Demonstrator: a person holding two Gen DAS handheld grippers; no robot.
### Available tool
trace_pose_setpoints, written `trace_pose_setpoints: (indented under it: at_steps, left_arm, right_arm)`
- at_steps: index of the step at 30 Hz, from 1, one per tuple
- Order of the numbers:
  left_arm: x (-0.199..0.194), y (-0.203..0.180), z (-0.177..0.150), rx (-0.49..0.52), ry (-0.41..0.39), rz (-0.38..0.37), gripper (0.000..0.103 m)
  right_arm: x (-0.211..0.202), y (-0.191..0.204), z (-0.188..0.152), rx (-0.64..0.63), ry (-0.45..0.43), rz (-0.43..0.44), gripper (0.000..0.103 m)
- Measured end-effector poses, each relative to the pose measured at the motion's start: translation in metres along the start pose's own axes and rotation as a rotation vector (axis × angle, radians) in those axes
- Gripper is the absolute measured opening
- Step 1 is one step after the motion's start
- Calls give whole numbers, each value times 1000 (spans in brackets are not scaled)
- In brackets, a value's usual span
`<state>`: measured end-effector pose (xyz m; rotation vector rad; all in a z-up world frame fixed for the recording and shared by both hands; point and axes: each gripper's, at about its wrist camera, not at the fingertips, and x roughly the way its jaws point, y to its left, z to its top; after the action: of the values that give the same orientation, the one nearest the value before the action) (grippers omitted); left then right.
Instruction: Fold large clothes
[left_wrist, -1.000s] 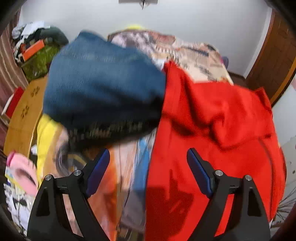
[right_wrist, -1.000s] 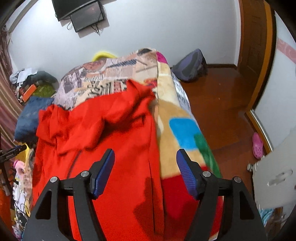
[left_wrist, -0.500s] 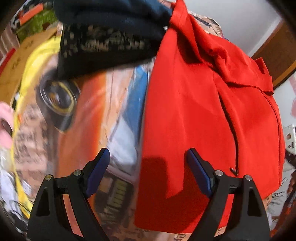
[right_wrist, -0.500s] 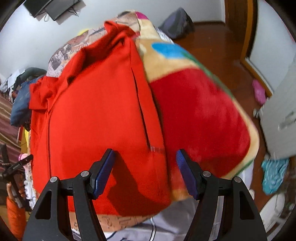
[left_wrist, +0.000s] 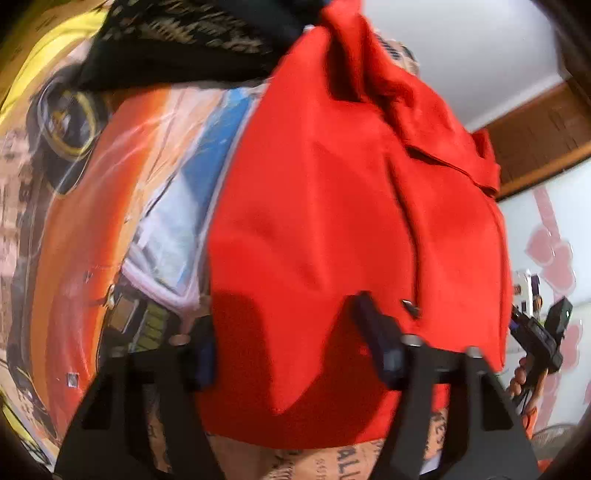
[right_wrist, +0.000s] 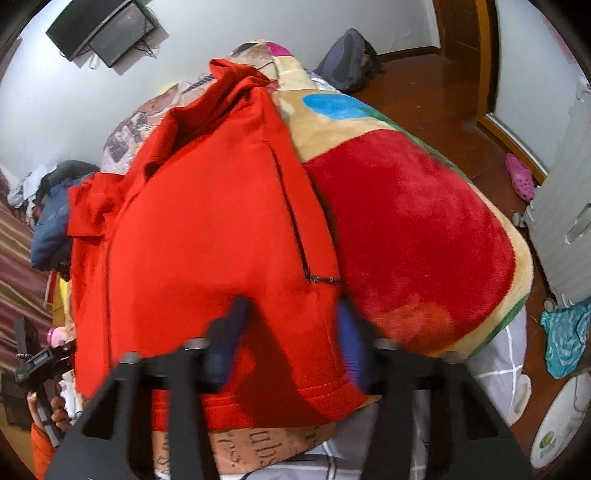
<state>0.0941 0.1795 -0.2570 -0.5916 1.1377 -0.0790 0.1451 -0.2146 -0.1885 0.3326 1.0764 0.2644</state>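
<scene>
Now both tongs, left gripper and right gripper, are standing apart over the red fleece jacket's hem; closing evenly on both corners is advisable.

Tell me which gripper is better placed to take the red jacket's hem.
Either, marginally the right gripper: its open jaws straddle the red jacket at its hem corner. The left gripper also straddles the hem, open.
</scene>
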Motion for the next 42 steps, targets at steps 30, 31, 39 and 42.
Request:
trace_pose_setpoints:
  at_steps: [30, 31, 39, 42]
  left_arm:
    - [-104, -120, 162, 250, -451, -97, 5]
    - [-103, -119, 171, 240, -458, -91, 5]
    - [-49, -92, 255, 112, -431, 33, 5]
    - [-25, -83, 275, 94, -408, 83, 5]
  right_arm:
    - [-50, 87, 131, -194, -331, 113, 10]
    - [-48, 91, 141, -199, -345, 114, 10]
    - [9, 109, 219, -177, -314, 104, 10]
    - [43, 109, 236, -168, -271, 66, 10]
